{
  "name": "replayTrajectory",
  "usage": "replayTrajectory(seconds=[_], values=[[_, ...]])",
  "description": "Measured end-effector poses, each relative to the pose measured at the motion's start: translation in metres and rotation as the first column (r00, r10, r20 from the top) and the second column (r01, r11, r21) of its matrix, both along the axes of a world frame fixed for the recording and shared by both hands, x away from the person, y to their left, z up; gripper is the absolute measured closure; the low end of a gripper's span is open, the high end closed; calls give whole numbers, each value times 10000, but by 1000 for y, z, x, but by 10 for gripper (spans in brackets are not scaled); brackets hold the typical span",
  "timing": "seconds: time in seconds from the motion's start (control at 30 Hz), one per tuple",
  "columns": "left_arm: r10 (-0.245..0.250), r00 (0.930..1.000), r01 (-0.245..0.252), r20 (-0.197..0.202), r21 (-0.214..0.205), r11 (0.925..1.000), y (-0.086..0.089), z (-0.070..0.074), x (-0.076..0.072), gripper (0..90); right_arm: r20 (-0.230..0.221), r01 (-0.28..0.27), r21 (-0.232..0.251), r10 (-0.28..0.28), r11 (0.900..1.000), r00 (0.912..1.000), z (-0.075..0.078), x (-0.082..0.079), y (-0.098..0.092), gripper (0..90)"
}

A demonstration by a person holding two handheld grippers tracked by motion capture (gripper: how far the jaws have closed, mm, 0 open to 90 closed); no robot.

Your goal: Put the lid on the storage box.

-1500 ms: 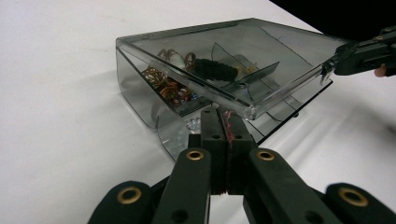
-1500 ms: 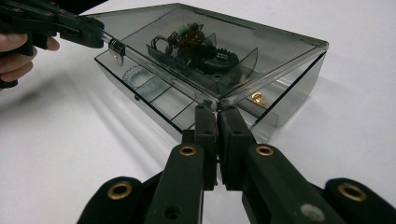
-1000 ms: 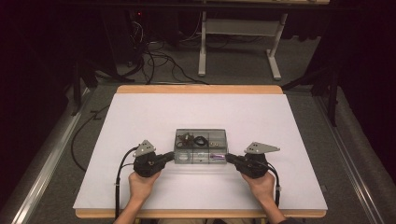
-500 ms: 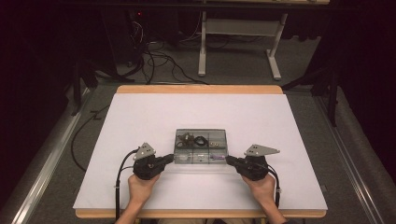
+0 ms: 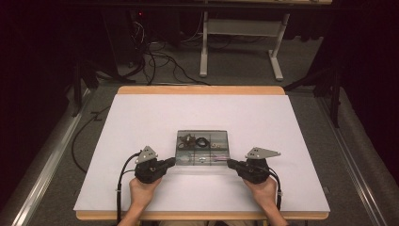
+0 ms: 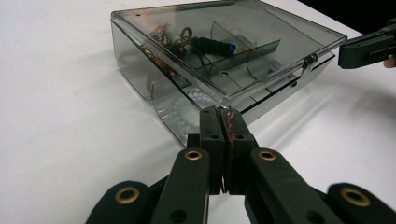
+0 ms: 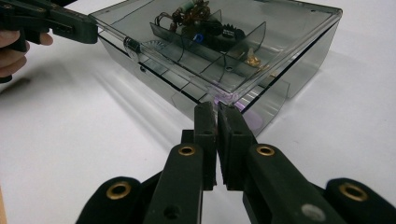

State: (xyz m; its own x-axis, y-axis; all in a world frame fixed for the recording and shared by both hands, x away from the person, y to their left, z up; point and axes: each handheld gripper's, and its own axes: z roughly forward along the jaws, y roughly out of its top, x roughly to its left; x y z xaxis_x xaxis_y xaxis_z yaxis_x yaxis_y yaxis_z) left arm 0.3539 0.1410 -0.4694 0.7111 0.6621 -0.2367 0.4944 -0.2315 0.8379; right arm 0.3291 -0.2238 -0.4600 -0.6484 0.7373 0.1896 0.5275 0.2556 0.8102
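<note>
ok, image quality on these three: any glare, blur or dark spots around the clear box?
High view: the white table is evenly lit, the surroundings fall to near black, and the clear box is small. Left gripper view: the box lid is sharp with mild sheen; the left tongs are soft at the bottom edge. Right gripper view: soft shadows beside the box.

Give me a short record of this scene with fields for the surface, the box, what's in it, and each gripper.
surface: white table top with a wooden edge
box: smoky clear plastic compartment box, lid down, near the middle of the table's front half
contents: small electronic parts and a dark cable coil in the divided compartments
left gripper: jaws shut, tips at the box's near left corner, nothing held
right gripper: jaws shut, tips at the box's near right corner, nothing held
hands: one hand behind each gripper
</note>
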Motion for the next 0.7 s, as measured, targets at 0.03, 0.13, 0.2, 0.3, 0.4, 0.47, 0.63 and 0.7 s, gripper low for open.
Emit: replayTrajectory(seconds=[0.03,0.13,0.2,0.3,0.4,0.47,0.63,0.7], values=[[13,10000,-13,-8,3,10000,0,0,0,881,-23,-7,-22,7,10000,10000,0,0,0,877],[18,10000,-17,-32,56,10000,0,-2,-1,879,-53,-8,-5,8,10000,10000,-2,0,0,877],[29,10000,-29,-38,59,10000,0,-2,-2,879,-107,-5,-20,5,10000,9999,-3,0,0,874],[5,10000,-5,-21,94,10000,1,-2,-3,871,-95,-21,-46,21,10000,10000,-3,-1,-1,866],[61,10000,-61,6,21,10000,2,-2,-5,842,-122,4,13,-4,10000,9999,-3,-2,-3,841],[98,9999,-98,106,7,10000,4,-1,-7,822,-80,9,75,-8,10000,10000,-3,-3,-6,826],[260,9992,-255,314,-148,9996,10,5,-10,747,124,257,285,-261,9993,9996,2,-7,-17,790],[316,9988,-311,374,-150,9994,12,8,-11,711,255,390,285,-398,9988,9989,5,-8,-20,772]])
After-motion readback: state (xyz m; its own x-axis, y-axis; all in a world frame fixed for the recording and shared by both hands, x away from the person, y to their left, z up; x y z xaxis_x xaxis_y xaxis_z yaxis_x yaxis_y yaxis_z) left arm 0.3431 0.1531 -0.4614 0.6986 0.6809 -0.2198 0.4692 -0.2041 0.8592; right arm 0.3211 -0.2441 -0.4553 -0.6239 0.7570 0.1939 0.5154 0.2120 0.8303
